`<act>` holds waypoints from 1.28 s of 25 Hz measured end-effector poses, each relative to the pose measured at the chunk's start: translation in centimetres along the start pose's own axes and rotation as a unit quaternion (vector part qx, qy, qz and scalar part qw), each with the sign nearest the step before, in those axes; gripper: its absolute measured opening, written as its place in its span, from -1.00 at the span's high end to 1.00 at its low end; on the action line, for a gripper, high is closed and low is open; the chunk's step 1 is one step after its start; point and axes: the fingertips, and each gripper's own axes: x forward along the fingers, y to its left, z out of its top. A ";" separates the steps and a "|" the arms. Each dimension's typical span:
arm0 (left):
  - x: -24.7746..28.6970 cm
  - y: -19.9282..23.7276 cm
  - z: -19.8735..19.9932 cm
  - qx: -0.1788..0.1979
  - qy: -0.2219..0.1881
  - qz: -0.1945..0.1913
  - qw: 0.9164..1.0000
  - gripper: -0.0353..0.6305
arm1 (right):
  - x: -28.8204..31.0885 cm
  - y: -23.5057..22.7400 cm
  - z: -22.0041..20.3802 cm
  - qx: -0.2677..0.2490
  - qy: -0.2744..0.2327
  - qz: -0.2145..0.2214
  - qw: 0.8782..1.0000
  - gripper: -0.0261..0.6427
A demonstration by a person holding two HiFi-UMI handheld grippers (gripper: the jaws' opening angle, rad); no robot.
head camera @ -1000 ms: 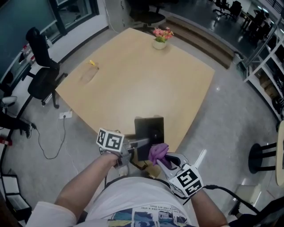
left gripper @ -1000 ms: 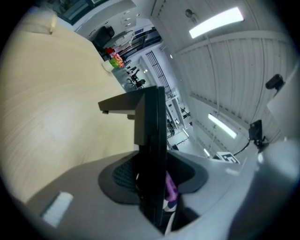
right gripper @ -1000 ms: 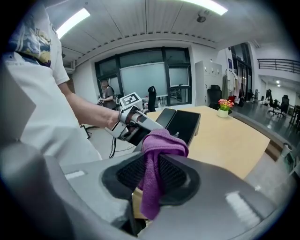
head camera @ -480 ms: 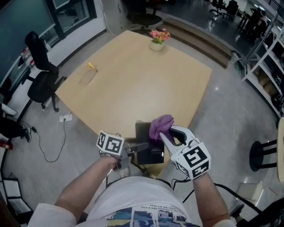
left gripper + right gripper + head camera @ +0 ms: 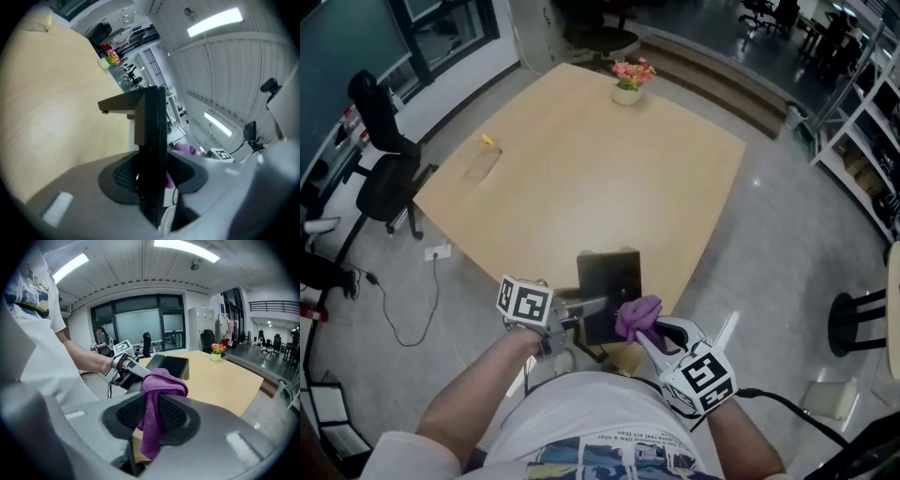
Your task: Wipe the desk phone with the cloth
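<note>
Two hand-held grippers meet at the near edge of the large light wooden table (image 5: 581,187), close in front of the person who holds them. The left gripper (image 5: 600,306), with its cube of square markers near the wrist, has its jaws closed on the black flat desk phone (image 5: 610,279). In the left gripper view the phone stands edge-on between the two dark pads, and they press it from both sides. The phone is at the table's near corner and partly reaches over the edge. I cannot tell whether it rests on the wood or is carried only by the gripper.

The right gripper (image 5: 641,328) comes from the person's right side and clamps a soft purple cloth (image 5: 637,315). In the right gripper view the cloth is bunched over the tips of the jaws, and one end hangs down between them. From the head view the bunch sits at the near right corner of the phone. Whether it really touches the phone there is not clear.

On the far side of the table stands a small pale pot with pink and yellow flowers (image 5: 626,84). A small yellow object (image 5: 490,141) lies near the left edge. A black office chair (image 5: 380,150) stands on the grey floor to the left of the table.
</note>
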 end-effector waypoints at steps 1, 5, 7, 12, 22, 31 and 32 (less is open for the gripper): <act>-0.1 0.1 0.1 0.000 0.000 0.000 1.000 0.31 | -0.2 0.3 -0.6 0.003 0.006 0.003 1.000 0.65; -0.4 0.9 0.6 0.007 0.001 0.005 1.000 0.32 | -0.8 -0.4 -0.4 0.001 0.005 -0.003 1.000 0.65; -0.4 1.1 0.6 0.006 0.002 0.006 1.000 0.32 | -1.0 -1.5 1.2 -0.003 -0.013 -0.013 1.000 0.65; -0.1 0.7 0.3 0.008 0.018 0.002 1.000 0.32 | -1.0 -5.3 6.0 -0.017 -0.061 -0.045 0.997 0.65; -0.1 -0.4 -0.1 0.006 0.018 -0.015 1.000 0.32 | 0.1 -7.3 7.3 0.005 -0.079 -0.050 0.996 0.65; -1.0 -0.3 1.7 0.003 -0.007 -0.020 1.000 0.32 | -0.8 -3.0 0.6 0.051 -0.038 -0.015 0.998 0.65; -0.9 -0.3 1.8 0.004 -0.008 -0.019 1.000 0.32 | -0.9 -2.6 -0.2 0.055 -0.033 -0.010 0.998 0.65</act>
